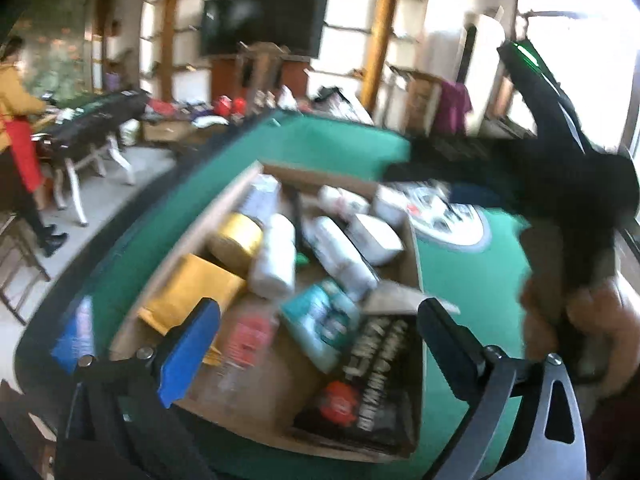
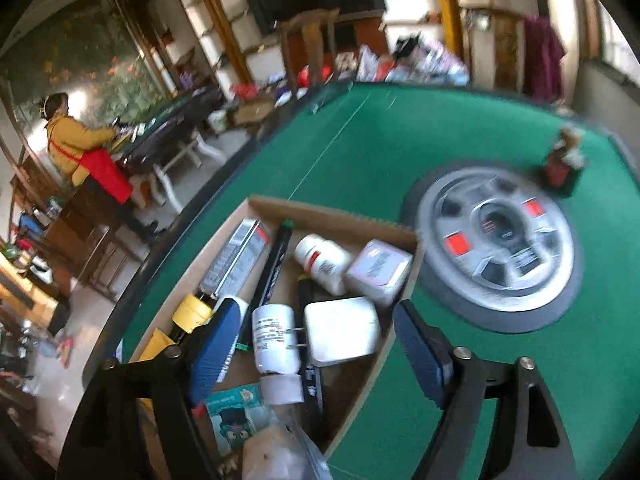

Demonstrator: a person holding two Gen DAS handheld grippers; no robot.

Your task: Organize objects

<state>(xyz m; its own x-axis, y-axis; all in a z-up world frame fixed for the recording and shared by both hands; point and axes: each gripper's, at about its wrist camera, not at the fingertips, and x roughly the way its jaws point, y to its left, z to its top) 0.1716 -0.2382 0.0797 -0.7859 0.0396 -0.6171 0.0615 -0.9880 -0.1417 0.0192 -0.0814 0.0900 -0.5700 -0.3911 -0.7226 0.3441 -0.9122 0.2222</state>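
Both pairs of tongs, left (image 1: 320, 344) and right (image 2: 316, 344), hang spread wide and empty over a cardboard box (image 2: 340, 216), apparently because nothing is left to carry. Gathered inside it are a white charger (image 2: 340, 330), white pill bottles (image 2: 276, 340) and a black packet (image 1: 372, 376). Beyond, the green counter (image 2: 360, 148) carries a round centre hub (image 2: 496, 244) and a small figurine (image 2: 564, 160).

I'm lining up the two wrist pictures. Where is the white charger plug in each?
Left wrist: white charger plug lies at the box's far right end, right of centre.
Right wrist: it lies centre, prongs pointing left.
Shared landmark: the round grey hub in the green table.
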